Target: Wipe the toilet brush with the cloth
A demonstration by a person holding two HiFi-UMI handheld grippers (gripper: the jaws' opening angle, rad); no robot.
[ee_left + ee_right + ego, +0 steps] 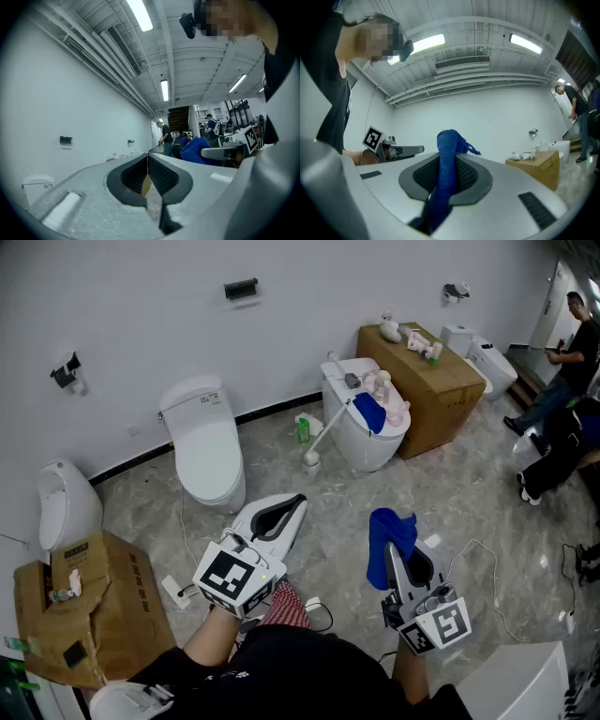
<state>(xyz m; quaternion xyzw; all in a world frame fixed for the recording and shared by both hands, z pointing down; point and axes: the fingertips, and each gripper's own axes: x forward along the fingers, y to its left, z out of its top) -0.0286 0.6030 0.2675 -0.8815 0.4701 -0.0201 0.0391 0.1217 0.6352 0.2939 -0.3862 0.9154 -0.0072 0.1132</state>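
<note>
I have the cloth clenched in the right gripper and the left gripper closed on nothing, while the brush leans untouched at upper centre, well apart, so reaching it comes next.

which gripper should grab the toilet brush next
Left: the left gripper is shut on nothing, while the right gripper clamps the blue cloth. The toilet brush leans against a toilet ahead.

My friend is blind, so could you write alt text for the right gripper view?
The right tongs grip a blue cloth that sticks up between them. Behind are a white wall, the left tongs and a cardboard box.
</note>
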